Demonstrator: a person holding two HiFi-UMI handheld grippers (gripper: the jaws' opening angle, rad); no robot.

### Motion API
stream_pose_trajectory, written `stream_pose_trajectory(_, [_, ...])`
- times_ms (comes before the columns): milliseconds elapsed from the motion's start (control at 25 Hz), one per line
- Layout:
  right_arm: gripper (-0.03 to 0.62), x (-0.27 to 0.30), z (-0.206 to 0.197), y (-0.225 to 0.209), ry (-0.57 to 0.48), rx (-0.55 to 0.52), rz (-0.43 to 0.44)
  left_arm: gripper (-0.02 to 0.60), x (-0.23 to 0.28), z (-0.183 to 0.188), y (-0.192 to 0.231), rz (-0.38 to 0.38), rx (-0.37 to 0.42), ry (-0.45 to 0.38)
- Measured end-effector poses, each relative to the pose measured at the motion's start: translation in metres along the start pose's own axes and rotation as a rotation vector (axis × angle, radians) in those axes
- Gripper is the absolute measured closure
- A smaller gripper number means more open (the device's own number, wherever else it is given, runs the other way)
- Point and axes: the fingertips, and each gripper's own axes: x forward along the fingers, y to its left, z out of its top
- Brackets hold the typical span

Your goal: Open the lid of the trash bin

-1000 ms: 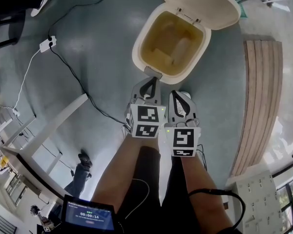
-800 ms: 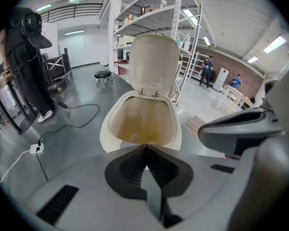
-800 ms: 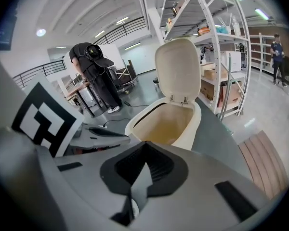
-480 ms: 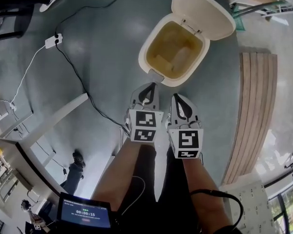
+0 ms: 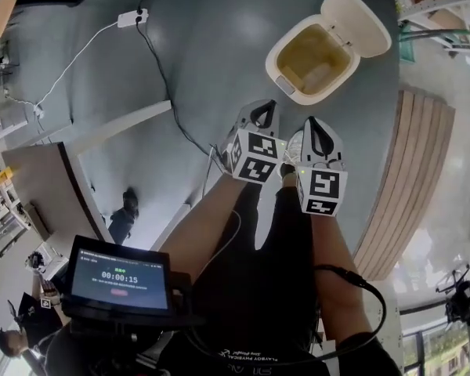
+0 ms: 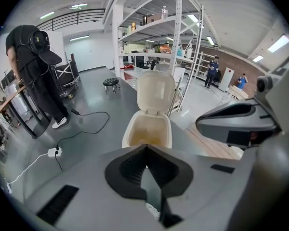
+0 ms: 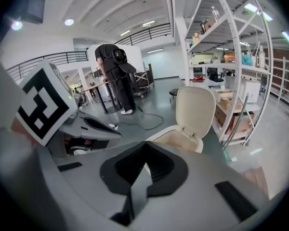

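So the grey floor is where everything sits, no bench involved, and the trash bin stands on it ahead of both hands and a bit off to the right, well apart from either one. It's a cream oval, with its long axis running from the near rim away to the hinge on the far side and a yellowish-tan inside; I can't tell if anything's in there. The lid is already swung up and stands open off that far hinge, so I'd say the job looks done. The left hand-held gripper and right hand-held gripper sit side by side, both pointing at the bin with jaws closed tip to tip and nothing in them. The left one looks a touch nearer to the small grey tab on the near rim.
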Motion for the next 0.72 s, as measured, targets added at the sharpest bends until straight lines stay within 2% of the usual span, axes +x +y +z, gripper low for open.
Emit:
stream_pose_trajectory(160, [0.595,-0.033,0.023,0.017,0.001,-0.011,0.028,0.584,-0.041,0.022,-0.005,0.008,-0.008,-0.023])
stream_pose_trajectory(320, [0.595,-0.060,0.064,0.038,-0.068,-0.022,0.081,0.584,-0.074,0.050,-0.004,0.026,-0.008,-0.059])
stream_pose_trajectory(480, [0.595,-0.089,0.091,0.058,-0.088,-0.034,0.124,0.584,-0.115,0.071,-0.002,0.051,-0.017,-0.092])
stream_pose_trajectory(720, [0.595,-0.135,0.142,0.079,-0.140,-0.112,0.170,0.583,-0.170,0.101,-0.003,0.083,-0.063,-0.175])
